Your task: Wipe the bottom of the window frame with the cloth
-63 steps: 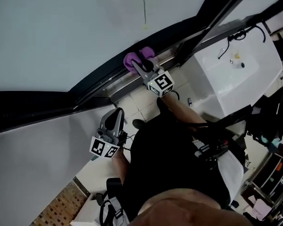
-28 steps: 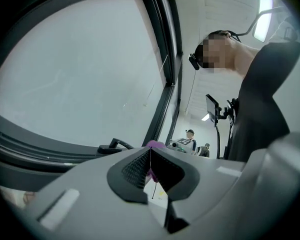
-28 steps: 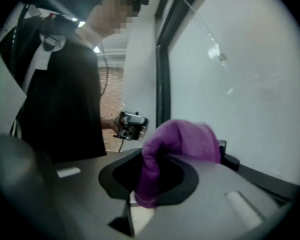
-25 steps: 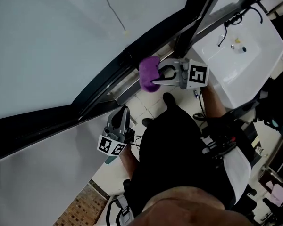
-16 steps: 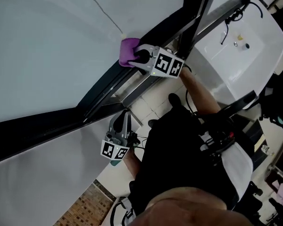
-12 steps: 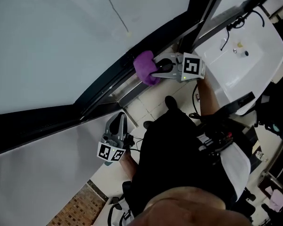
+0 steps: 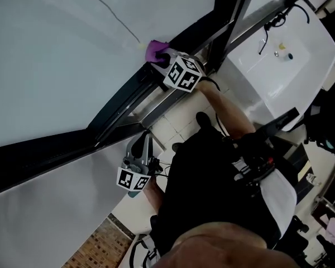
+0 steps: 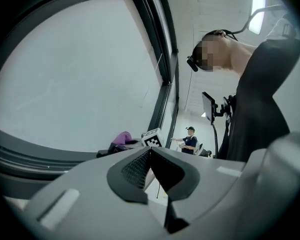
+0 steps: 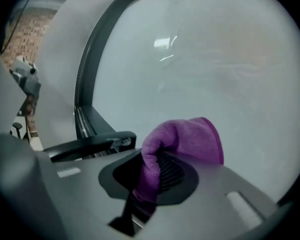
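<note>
Grey-white glass of a large window pane [image 7: 56,49] fills the left of the scene, edged below by the dark window frame [image 7: 125,96], which runs toward a white sink [image 7: 279,60] at right. The right gripper [image 7: 162,59] reaches to the far stretch of the frame's bottom rail. Its jaws pinch a purple cloth [image 7: 154,49] bunched ahead of them, so that fabric rather than plastic meets the rail beside the glass. The left gripper [image 7: 144,141] hangs near the person's side with its jaws pressed together on nothing, apparently idle since wiping needs only one hand.
</note>
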{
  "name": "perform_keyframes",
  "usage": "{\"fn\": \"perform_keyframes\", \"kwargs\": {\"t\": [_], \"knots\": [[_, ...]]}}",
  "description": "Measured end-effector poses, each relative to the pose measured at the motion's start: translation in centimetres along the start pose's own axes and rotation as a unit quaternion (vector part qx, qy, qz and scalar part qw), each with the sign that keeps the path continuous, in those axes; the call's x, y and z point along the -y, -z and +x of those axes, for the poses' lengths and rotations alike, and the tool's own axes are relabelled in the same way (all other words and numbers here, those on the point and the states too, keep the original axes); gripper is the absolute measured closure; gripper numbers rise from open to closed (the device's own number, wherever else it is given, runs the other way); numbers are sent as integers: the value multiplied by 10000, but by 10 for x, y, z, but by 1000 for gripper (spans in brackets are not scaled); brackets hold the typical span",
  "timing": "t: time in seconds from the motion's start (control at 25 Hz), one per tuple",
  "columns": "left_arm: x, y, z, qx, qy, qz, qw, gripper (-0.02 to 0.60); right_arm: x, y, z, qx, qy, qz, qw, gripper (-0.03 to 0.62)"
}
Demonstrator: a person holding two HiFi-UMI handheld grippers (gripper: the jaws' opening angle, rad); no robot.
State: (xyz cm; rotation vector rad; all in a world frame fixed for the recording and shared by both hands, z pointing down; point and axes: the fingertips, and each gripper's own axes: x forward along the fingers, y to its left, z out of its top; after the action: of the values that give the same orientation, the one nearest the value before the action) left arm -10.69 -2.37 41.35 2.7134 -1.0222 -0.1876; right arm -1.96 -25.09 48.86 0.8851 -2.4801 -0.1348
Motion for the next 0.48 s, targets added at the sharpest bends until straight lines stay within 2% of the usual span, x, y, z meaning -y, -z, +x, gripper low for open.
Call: {"fn": "perform_keyframes", "kwargs": {"t": [0.12,0.32,0.36,0.48], "knots": [[-6,8,-4,-33,-75,-133,9999,577,-8,-12,-12,289,-266,212,9990,531],[-6,11,6,-29,-13,-152,9999,577,-11,3,3,113,-543,196,9983,533],[-5,10,7,-32,10,-127,9999,577,-4,9,1,-31,-418,148,9990,533],[-5,8,6,-35,40,-91,9999,577,45,31,-23,-691,787,-231,9942,533]]}}
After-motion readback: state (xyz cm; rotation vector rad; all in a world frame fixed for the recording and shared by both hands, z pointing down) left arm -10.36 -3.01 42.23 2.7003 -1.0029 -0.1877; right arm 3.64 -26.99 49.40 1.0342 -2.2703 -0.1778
